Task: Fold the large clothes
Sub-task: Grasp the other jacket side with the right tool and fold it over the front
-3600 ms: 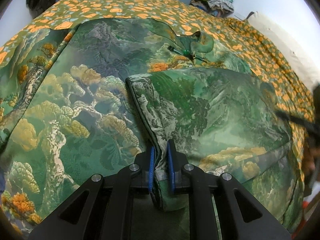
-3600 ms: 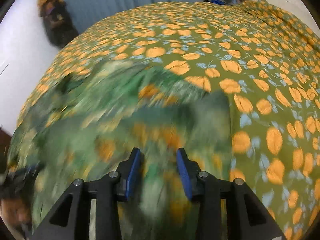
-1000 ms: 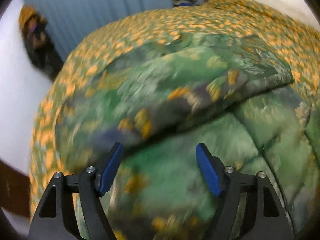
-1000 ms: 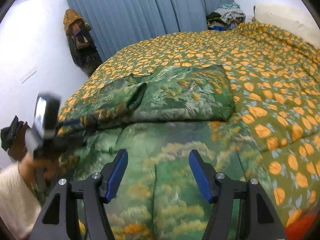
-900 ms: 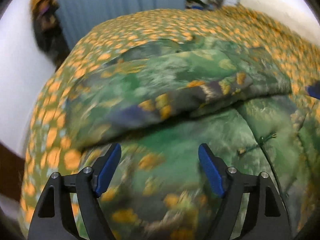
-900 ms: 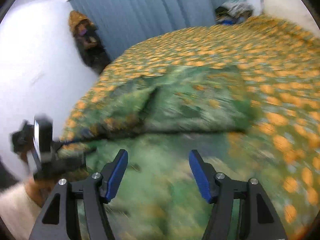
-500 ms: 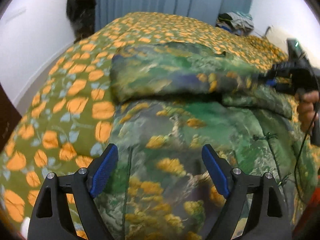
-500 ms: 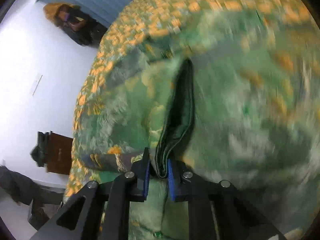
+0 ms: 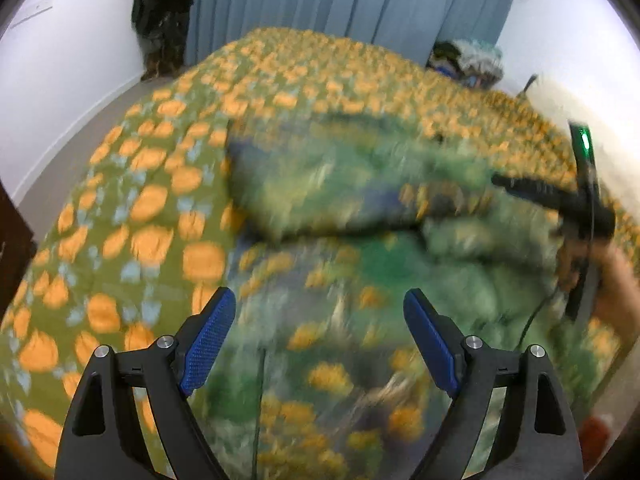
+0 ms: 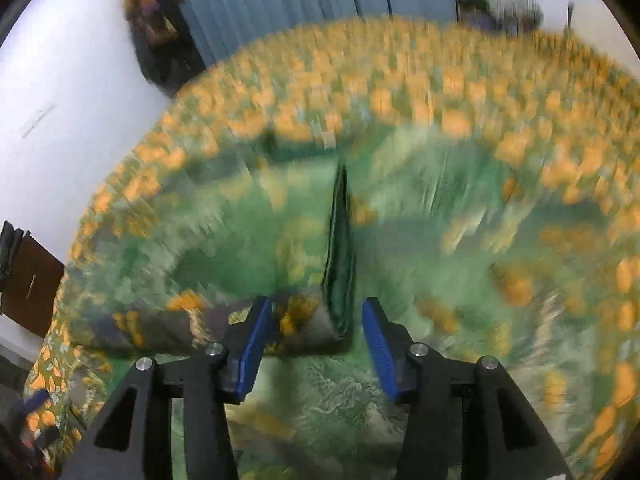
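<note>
A large green garment with a landscape print (image 9: 340,208) lies partly folded on the bed, blurred by motion in both views. My left gripper (image 9: 316,344) hovers over its near part, wide open with nothing between the pads. In the right wrist view the garment (image 10: 224,240) fills the middle, and its dark green folded edge (image 10: 340,260) runs down between the fingers of my right gripper (image 10: 318,340). Those jaws are opening, and the pads stand clear of the cloth. The left wrist view shows the right gripper's black body (image 9: 560,200) in a hand (image 9: 616,280) at the garment's right side.
The bedspread (image 9: 160,200) is olive with orange leaves and reaches the bed's left edge. Blue curtains (image 9: 320,0) hang behind the bed. A dark coat (image 9: 164,12) hangs at the back left, and a clothes pile (image 9: 468,60) sits at the back right. Brown furniture (image 10: 28,276) stands at the left.
Half a second ago my right gripper was shut on the garment's folded edge. Its jaws have since parted, leaving the edge loose between them. The left gripper stayed open and shifted across the garment.
</note>
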`<action>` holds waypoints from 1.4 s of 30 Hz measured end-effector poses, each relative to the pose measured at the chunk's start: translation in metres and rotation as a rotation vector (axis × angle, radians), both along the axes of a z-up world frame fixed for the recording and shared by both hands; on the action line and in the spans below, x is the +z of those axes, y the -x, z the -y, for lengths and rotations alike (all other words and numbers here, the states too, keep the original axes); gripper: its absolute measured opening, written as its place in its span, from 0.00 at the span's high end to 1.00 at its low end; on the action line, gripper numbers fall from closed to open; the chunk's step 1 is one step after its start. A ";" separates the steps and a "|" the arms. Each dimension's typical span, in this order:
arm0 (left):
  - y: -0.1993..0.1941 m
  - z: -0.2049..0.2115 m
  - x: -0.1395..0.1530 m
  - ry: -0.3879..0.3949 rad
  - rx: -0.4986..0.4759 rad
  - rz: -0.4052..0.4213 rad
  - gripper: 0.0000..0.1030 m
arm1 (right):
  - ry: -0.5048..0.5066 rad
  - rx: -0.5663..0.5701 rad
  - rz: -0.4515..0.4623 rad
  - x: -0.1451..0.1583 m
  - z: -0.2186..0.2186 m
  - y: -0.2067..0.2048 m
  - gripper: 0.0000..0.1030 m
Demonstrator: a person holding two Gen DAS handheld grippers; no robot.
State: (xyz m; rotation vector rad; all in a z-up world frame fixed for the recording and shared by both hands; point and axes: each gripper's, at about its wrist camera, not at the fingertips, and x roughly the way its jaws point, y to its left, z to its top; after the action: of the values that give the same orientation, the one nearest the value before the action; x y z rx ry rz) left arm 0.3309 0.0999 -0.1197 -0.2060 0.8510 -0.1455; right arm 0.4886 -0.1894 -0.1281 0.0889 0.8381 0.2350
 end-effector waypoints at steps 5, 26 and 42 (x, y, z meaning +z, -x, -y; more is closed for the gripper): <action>-0.072 0.019 0.022 0.013 -0.094 0.002 0.16 | 0.014 0.184 0.035 0.010 -0.032 -0.008 0.54; -0.197 0.032 -0.036 -0.007 -0.109 -0.213 0.27 | -0.061 0.128 -0.162 -0.076 -0.027 -0.037 0.73; -0.245 -0.003 -0.066 0.071 0.118 -0.127 0.17 | -0.084 0.125 -0.136 -0.080 -0.022 -0.034 0.73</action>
State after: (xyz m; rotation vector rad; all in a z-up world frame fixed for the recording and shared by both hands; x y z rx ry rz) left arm 0.5761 0.1031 -0.1856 -0.3338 0.9587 -0.0527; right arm 0.5225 -0.1674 -0.2079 0.1327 0.9703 0.3853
